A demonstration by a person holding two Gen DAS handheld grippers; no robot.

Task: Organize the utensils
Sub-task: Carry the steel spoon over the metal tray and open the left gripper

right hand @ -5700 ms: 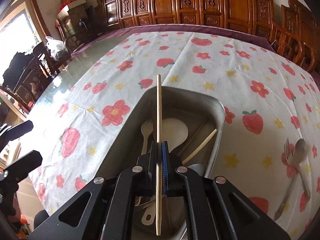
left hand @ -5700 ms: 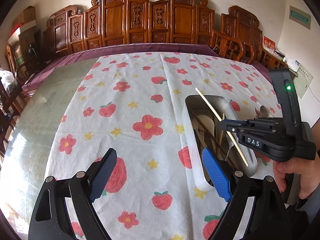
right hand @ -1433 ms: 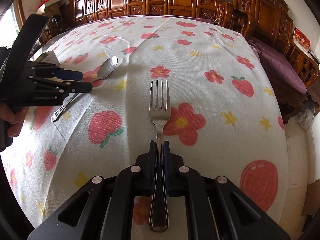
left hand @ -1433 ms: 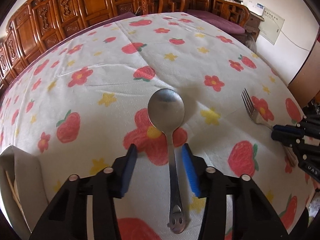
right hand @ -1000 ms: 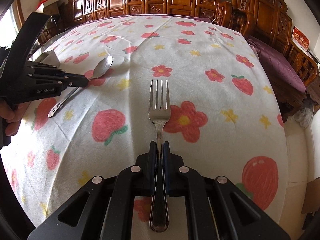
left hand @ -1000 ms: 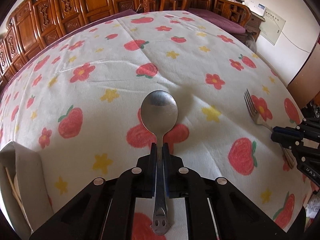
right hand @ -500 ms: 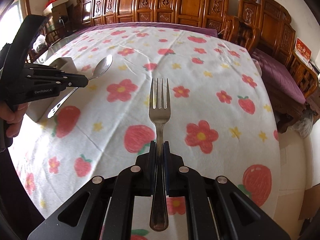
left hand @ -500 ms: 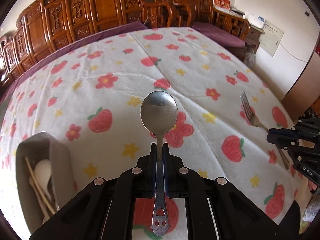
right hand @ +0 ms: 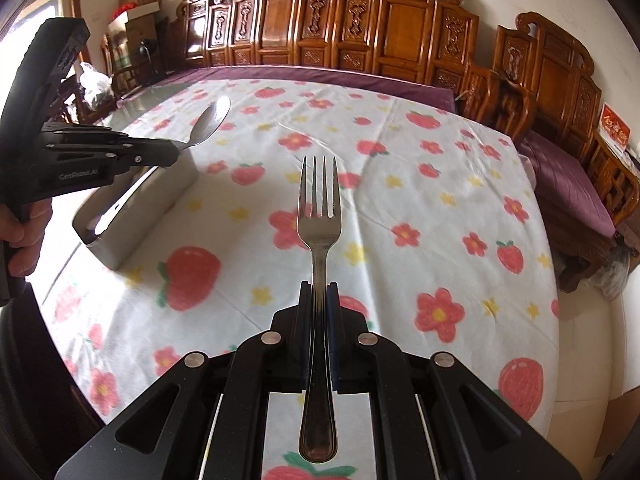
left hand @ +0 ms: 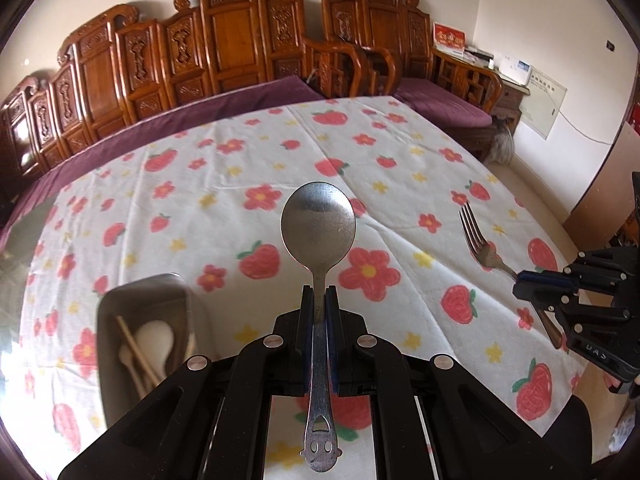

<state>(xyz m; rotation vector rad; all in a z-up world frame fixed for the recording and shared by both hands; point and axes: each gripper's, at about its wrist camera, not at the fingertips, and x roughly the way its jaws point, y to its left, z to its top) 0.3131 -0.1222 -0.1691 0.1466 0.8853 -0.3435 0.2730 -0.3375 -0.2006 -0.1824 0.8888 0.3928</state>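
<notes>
Our left claw (left hand: 319,312) clamped on a steel spoon (left hand: 318,224), right claw (right hand: 319,308) clamped on a 4-tined fork (right hand: 319,216), metal tray (left hand: 120,304) below on the floral-clothed table (left hand: 400,152).

Shiny metal spoon (left hand: 318,224) and fork (right hand: 319,216); matt cloth (right hand: 420,216).

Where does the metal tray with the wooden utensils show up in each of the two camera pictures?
Left wrist view: the metal tray sits lower left, chopsticks inside.
Right wrist view: the tray lies at left, under the left gripper holding the spoon.
Shared landmark: the strawberry tablecloth beneath it.
</notes>
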